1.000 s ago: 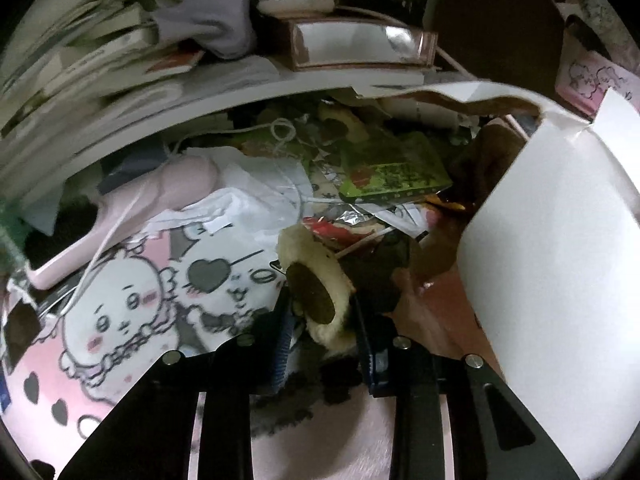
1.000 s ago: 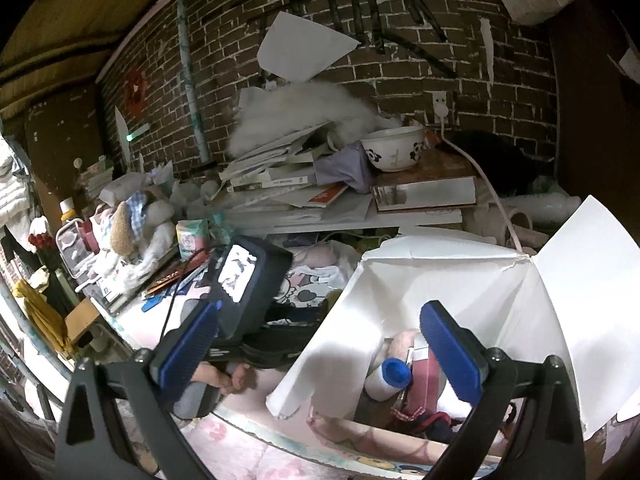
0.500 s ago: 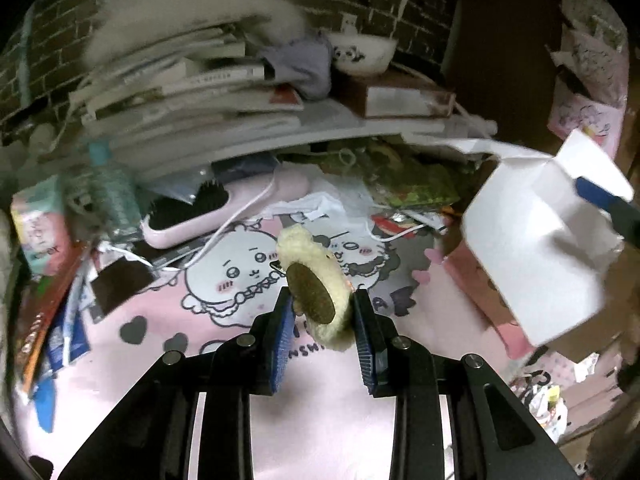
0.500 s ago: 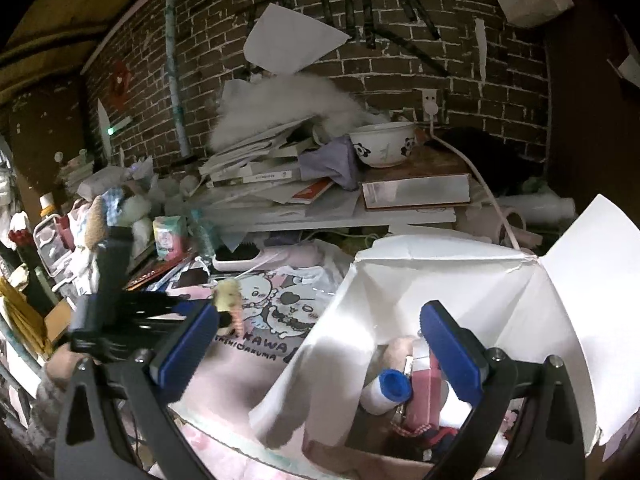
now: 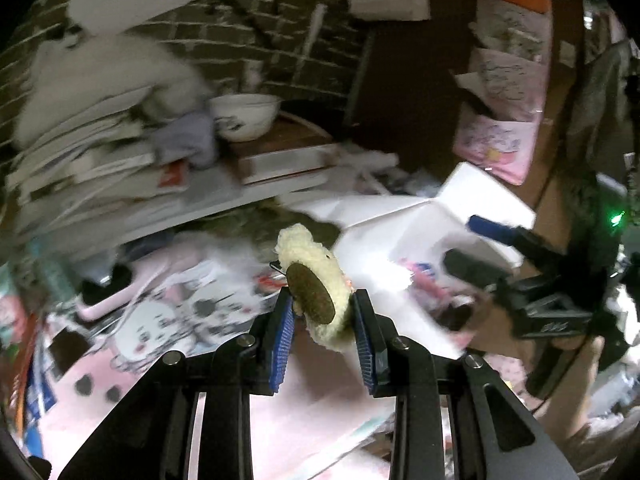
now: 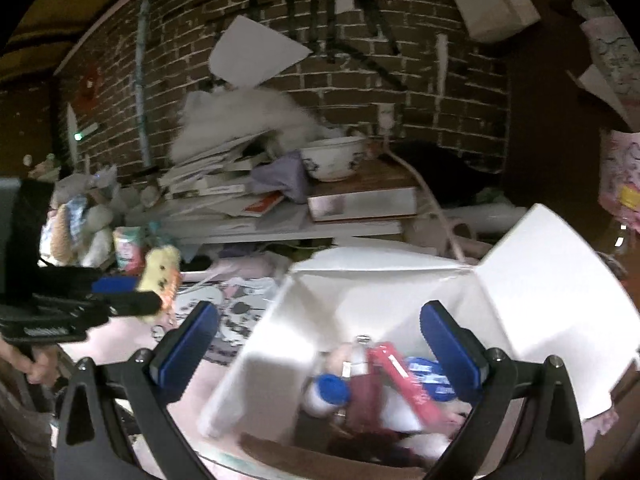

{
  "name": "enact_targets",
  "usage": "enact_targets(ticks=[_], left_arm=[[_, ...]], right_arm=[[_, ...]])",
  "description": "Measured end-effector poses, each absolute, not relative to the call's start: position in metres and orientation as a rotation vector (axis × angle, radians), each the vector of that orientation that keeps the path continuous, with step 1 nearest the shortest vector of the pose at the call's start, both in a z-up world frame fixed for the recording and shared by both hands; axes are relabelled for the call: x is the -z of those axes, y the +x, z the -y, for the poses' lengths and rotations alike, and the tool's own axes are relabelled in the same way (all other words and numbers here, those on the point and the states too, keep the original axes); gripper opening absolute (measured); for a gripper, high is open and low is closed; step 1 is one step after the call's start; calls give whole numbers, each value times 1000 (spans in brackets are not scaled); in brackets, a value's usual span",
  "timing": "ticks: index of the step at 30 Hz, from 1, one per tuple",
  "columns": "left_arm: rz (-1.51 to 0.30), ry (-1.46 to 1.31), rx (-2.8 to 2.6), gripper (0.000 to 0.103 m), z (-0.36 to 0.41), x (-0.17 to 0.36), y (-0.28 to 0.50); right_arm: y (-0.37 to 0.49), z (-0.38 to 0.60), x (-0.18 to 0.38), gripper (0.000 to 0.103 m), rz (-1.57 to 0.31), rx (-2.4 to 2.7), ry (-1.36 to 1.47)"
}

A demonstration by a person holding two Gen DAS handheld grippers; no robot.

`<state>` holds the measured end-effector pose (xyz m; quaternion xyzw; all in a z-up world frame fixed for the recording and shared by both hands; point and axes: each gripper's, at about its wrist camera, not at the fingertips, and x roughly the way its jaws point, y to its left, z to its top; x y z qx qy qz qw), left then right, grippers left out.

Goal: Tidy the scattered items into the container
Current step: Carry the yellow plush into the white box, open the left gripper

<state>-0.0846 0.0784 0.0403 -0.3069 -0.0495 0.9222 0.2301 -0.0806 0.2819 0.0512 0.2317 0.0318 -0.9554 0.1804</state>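
While beside the box [image 6: 532,280], cluttered books [image 6: 216,184].

White box [image 6: 552,280] mouth open from above; upright flaps [image 6: 248,364] wall sides; shelf clutter [image 6: 224,184] behind.

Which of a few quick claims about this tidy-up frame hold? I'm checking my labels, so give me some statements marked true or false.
1. The left gripper is clamped on a fluffy yellow plush toy. True.
2. The right gripper grips a red packet. False: its jaws stand wide apart and empty above the white cardboard box.
3. The box already holds things, among them a bottle with a blue cap. True.
4. The panda-print bowl lies inside the box. False: it sits on a large book by the brick wall.
5. The plush toy is already in the box. False: it is held in the air, left of it.
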Motion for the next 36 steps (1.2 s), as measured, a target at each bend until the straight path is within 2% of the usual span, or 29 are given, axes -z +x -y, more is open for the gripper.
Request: enact_targets(ticks=[7,13,22,32,34,35,36], left_arm=[[96,-862,-2405,24,-123,-50,-108],[61,-945,-2306,24,-155,-41,-132],[20,-1026,-2301,27,-171,-27,-144],[65,-1004,-2354,50,-160,-31,-142],[66,-986,-2395,60,-155,-36,-138],[61,-982,-2436,73,-152,-38,-135],[64,-972,-2474,78,-147,-40,-133]], right_arm=[[-75,-312,-59,101,-58,2769,619],[-71,-323,-60,101,-103,2829,610],[-67,-318,-58,101,-275,2957,593],[-69,-319,-61,103,-231,2966,601],[-67,-320,-62,103,-205,2964,598],[-67,-320,-62,103,-195,2963,596],[-66,-320,-63,103,-188,2960,592]])
